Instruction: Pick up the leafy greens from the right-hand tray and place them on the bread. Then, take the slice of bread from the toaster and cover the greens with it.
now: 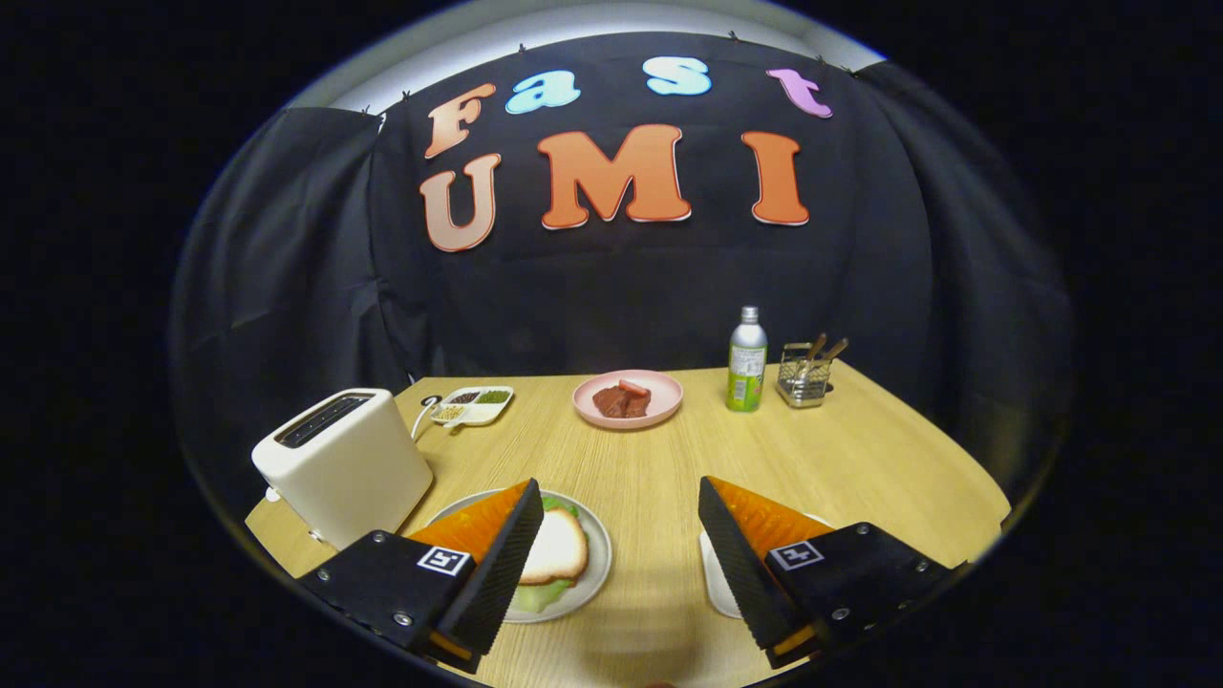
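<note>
Gripper (611, 559): we see its two fingers at the bottom of the frame, spread wide apart with nothing between them — released, grasping nothing; bare wood lies in the gap.

Plate (597, 564): a pale round plate at lower left of centre, partly hidden behind the left finger (497, 545).

Bread slice (554, 549): it lies on the plate, over the greens, touching them; we see its browned rim and pale face just beside the left finger's inner edge.

Leafy greens (540, 597): green leaf edges peek out beyond the slice at its far side and its near side — so they sit under it, on the plate. We cannot see whether another slice lies beneath them.

Toaster (344, 463): a white toaster at left of the frame, just beyond the plate; its top slots look dark, and we make out no bread standing in them.

Right-hand tray (717, 573): a white edge shows at lower right, mostly covered by the right finger (740, 535); we cannot tell what it holds.

Progress: we judge both steps done — the greens are covered. Little seems left but to draw the gripper away.

Pink plate (659, 409): at centre of the table's far side, holding reddish meat-like pieces; untouched by the task.

Bottle (746, 361): upright, right of the pink plate.

Wire holder (803, 377): just right of the bottle, with sticks in it.

Divided dish (473, 403): upper left of the table, behind the toaster, holding small heaps in compartments.

Table (860, 459): light wood.
</note>
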{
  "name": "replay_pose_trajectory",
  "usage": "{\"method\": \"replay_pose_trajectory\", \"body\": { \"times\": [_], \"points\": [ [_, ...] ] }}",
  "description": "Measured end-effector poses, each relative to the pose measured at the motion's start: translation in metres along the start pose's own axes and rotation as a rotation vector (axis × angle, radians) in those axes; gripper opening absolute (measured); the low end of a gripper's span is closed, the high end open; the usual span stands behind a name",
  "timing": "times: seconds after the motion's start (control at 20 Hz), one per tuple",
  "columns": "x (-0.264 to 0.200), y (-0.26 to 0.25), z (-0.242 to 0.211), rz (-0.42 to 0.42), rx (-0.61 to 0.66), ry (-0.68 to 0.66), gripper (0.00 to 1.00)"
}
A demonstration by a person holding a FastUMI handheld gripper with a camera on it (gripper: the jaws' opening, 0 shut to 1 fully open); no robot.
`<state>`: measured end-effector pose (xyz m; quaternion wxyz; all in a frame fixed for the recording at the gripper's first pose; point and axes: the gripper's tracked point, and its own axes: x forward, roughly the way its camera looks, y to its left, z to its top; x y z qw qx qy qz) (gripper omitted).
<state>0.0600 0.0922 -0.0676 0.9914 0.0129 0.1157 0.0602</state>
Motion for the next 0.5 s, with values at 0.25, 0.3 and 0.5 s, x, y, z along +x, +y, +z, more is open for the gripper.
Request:
{"method": "replay_pose_trajectory", "body": {
  "times": [0.25,0.3,0.5],
  "points": [
    [-0.026,-0.023,0.033,-0.020,0.006,-0.087,0.98],
    [-0.029,-0.030,0.037,-0.036,0.001,-0.103,0.98],
    [-0.034,-0.043,0.043,-0.069,-0.029,-0.136,0.98]
  ]
}}
